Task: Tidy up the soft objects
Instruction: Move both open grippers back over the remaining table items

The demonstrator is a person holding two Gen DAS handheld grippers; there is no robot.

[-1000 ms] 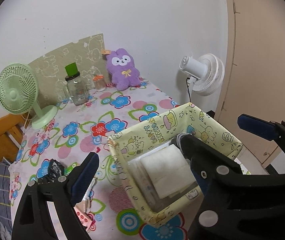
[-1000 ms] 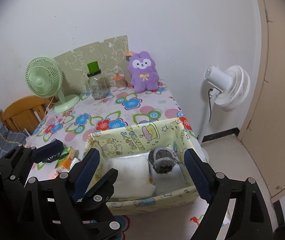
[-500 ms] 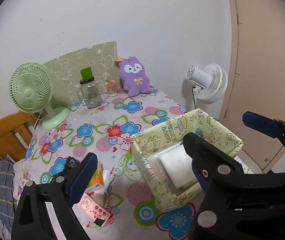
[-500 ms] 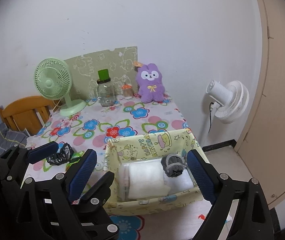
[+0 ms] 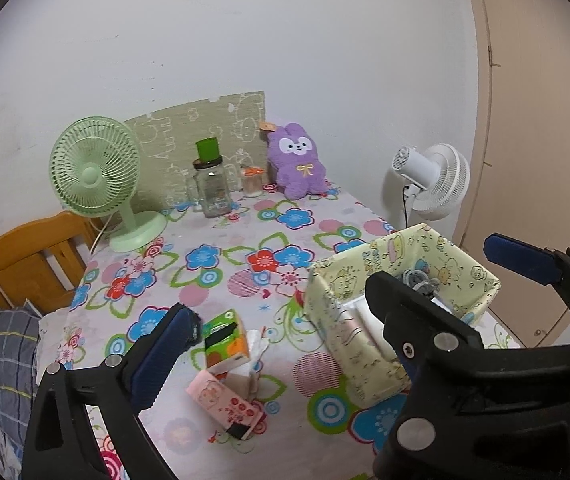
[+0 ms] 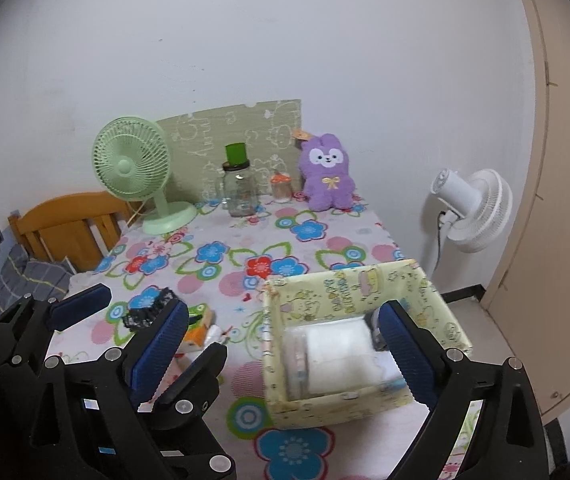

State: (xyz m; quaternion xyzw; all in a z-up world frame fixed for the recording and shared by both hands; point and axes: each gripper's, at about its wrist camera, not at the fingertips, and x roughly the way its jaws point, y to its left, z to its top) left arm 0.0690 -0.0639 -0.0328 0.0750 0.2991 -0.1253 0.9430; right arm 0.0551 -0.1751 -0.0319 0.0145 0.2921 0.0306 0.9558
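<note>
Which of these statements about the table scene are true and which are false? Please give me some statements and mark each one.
1. The purple plush rabbit lies inside the yellow fabric box. False: it sits at the far edge of the table, against the wall.
2. A white folded cloth lies inside the yellow fabric box. True.
3. The green fan stands on the floor. False: it stands on the table; the white fan is beside the table.
4. The right gripper clamps the box. False: its jaws are opening, holding nothing.
5. A green-capped glass jar stands between the green fan and the rabbit. True.
</note>
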